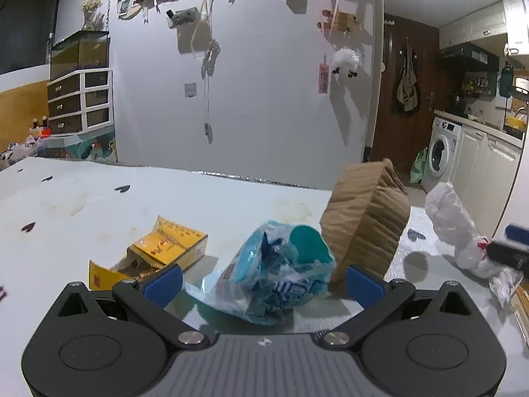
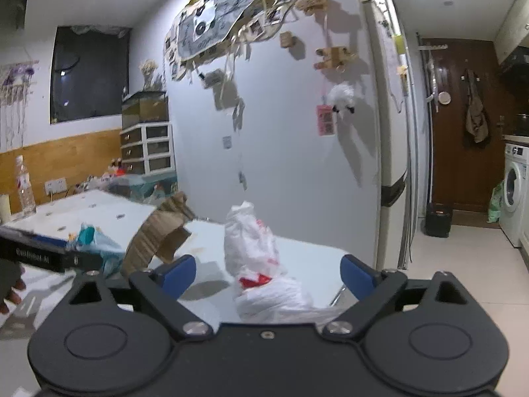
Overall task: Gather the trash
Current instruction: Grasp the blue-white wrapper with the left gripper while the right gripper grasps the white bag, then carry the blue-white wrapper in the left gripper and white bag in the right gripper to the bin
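A crumpled teal-and-clear plastic bag (image 1: 274, 274) lies on the white table (image 1: 99, 205), between the spread fingers of my left gripper (image 1: 264, 284); the blue pads stand clear of it on both sides. A torn yellow box (image 1: 172, 248) lies to its left and a brown corrugated cardboard piece (image 1: 367, 218) stands to its right. A knotted white plastic bag (image 2: 254, 251) with red print stands upright near the table's right corner. My right gripper (image 2: 267, 276) is open around it, and neither pad touches it. That bag (image 1: 453, 221) also shows in the left wrist view.
A clear water bottle (image 2: 24, 185) stands at the table's far left. The table's right edge (image 2: 334, 284) drops to a tiled floor with a black bin (image 2: 438, 220) and a washing machine (image 1: 441, 152). A hand (image 2: 10, 284) holds the left gripper.
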Action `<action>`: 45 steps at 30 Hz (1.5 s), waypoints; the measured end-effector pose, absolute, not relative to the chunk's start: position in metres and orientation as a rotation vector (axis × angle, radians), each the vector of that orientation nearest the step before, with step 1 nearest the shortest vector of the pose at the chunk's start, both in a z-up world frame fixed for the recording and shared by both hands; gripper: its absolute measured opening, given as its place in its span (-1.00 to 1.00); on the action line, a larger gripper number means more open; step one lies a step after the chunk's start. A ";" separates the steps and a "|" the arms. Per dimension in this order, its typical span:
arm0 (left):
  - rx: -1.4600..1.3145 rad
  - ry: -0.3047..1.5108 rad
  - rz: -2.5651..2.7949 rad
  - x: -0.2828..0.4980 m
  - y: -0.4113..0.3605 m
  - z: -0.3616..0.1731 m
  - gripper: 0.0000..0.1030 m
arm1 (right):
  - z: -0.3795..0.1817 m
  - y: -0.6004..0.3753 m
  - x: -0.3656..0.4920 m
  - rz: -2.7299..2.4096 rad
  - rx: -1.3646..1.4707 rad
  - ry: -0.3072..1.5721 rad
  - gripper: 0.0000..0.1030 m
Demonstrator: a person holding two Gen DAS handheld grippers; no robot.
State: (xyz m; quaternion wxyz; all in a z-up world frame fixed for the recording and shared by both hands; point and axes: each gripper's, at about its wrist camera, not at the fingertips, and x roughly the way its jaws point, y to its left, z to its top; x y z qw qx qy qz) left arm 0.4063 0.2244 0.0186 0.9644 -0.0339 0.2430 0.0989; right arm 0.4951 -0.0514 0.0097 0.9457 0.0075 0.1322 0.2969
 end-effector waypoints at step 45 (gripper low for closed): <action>0.006 0.474 0.230 0.379 0.185 0.031 0.27 | 0.022 -0.036 0.438 0.648 -0.100 0.434 0.05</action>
